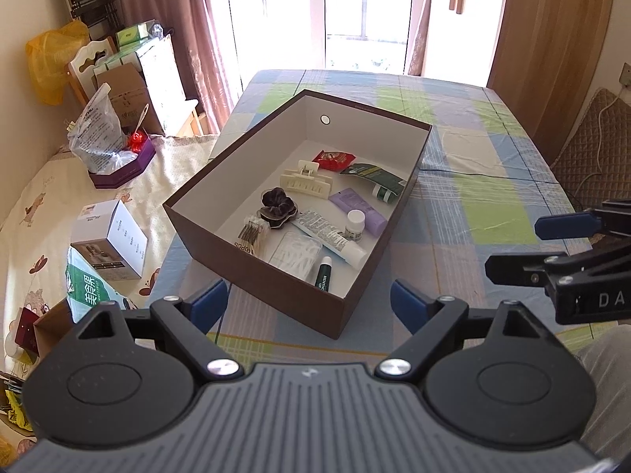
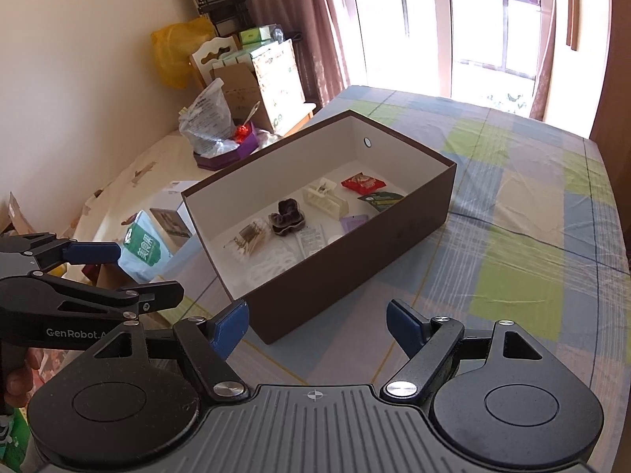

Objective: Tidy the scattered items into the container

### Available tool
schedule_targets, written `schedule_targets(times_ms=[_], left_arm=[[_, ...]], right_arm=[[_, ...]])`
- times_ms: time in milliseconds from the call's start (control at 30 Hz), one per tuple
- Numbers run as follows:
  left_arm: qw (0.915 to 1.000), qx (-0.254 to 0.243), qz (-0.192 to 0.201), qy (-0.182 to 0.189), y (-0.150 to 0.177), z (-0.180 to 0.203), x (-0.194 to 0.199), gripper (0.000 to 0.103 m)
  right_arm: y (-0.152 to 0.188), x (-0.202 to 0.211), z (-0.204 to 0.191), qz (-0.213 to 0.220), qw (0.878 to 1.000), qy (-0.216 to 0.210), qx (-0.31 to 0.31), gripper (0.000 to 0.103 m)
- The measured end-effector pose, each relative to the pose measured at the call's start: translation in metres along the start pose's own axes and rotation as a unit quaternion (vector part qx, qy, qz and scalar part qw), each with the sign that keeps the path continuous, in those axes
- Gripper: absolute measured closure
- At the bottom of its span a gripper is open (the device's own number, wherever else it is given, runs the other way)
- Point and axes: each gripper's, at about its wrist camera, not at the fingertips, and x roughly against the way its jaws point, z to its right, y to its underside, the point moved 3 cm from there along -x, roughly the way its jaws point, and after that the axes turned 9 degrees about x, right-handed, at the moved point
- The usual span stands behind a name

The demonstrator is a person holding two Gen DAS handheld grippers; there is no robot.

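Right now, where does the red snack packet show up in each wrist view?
Left wrist: the red snack packet lies inside the brown box, toward its far end, just right of the cream hair clip.
Right wrist: the packet is right of picture centre, again near the box's far end, right of the clip.
Shared landmark: the round hole in the box's far wall, also visible at.

Box (image 1: 276, 276) sits on the table (image 1: 493, 197), hair clip (image 1: 305, 185) behind scrunchie (image 1: 278, 205) inside, both grippers before it, cartons (image 1: 114, 236) left
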Motion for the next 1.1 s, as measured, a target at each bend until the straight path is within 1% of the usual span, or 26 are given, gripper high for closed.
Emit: schedule_targets(times_ms=[300, 567, 967, 1100], left_arm=[[1.0000, -0.008, 0.003, -0.002, 0.010, 0.003, 0.004, 0.013], [0.9999, -0.011, 0.002, 0.004, 0.017, 0.006, 0.001, 0.010], [0.9999, -0.007, 0.008, 0.010, 0.019, 0.007, -0.001, 0.009], [0.9998, -0.001, 0.007, 0.016, 0.019, 0.006, -0.002, 0.007]], right_arm=[[0.010, 0.006, -0.005, 0.002, 1.000, 0.014, -0.003, 0.020], [0.019, 0.007, -0.004, 0.001, 1.000, 0.022, -0.022, 0.020], [0.022, 0.007, -0.002, 0.003, 0.999, 0.034, -0.029, 0.020], [0.023, 0.005, -0.002, 0.003, 0.999, 0.039, -0.031, 0.020]])
